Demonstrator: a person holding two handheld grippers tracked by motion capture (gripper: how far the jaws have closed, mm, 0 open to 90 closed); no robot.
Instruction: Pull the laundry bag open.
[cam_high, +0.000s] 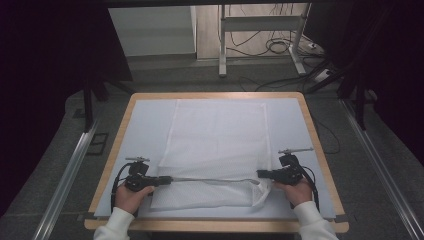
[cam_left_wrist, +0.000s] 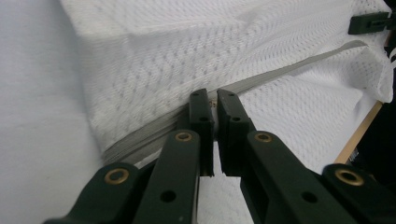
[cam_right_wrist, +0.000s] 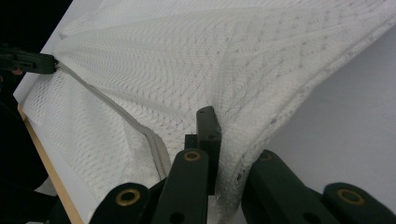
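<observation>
On the pale mat (cam_high: 145, 130) covering the wooden table (cam_high: 320, 145) lies a white mesh laundry bag (cam_high: 220, 135), its honeycomb weave crossed near the front edge by a grey zipper (cam_high: 210, 179). The left gripper (cam_high: 162, 180) pinches the zipper's end, jaws together; the right gripper (cam_high: 261, 174) clamps bunched mesh at the opposite corner.

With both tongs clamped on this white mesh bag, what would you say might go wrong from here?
1. The left tongs pinch only a small bit at the grey zipper; a hard pull may make them slip off.
2. The right tongs bunch the edge of the mesh bag, and the zipper line is pulled taut between the two grips, so the thin mesh could snag or tear.
3. The bag's near edge lies close to the table's rim and could slide off.
</observation>
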